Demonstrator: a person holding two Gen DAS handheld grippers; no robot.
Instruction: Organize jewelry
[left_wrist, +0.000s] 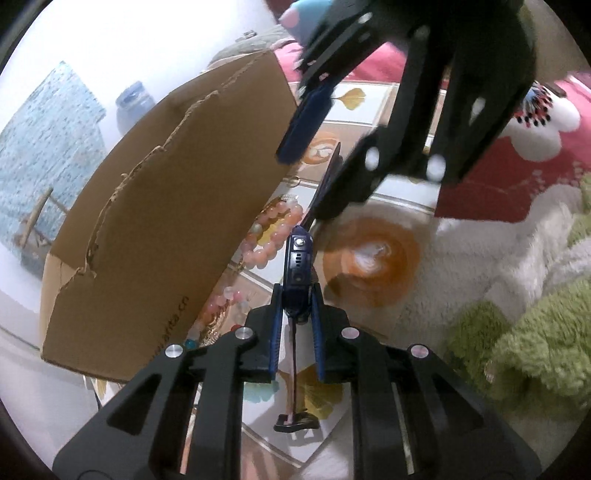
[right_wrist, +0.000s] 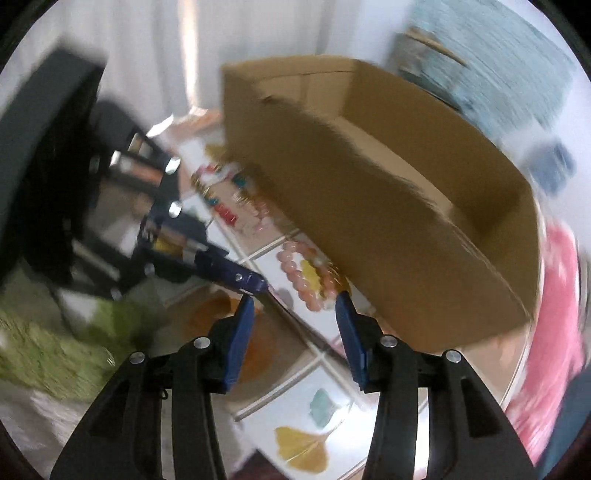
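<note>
My left claw (left_wrist: 295, 314) is clenched on a watch (left_wrist: 297, 271): a dark blue, hard-cased body pinched between the blue ribbed pads, a thin strap (left_wrist: 294, 373) hanging straight down to a black buckle (left_wrist: 296, 422). Its far end pokes up past the fingertips, a small screw catching the light.

My right claw (right_wrist: 295, 314) is released, blue pads spread wide and holding nothing, black linkage arms glossy behind them. In the right view it's blurred, but I can see it hanging over the desk (right_wrist: 295, 373), just short of the pink bead bracelet (right_wrist: 301, 280). That bracelet is a ring of round, glossy pink beads lying flat on the desk's tile-patterned cloth, right beside the foot of the box (right_wrist: 388, 221).

The box is plain brown corrugated cardboard, open-topped, one rim ragged and torn. More beads (left_wrist: 221, 306) trail along its base in the left view, pale pink and blue, with something gold tangled in.

Further out, the cloth shows yellow ginkgo leaves (right_wrist: 301, 448) and an orange round print (left_wrist: 369, 258). Off the desk edge there's fluffy green and white plush (left_wrist: 528, 332).
</note>
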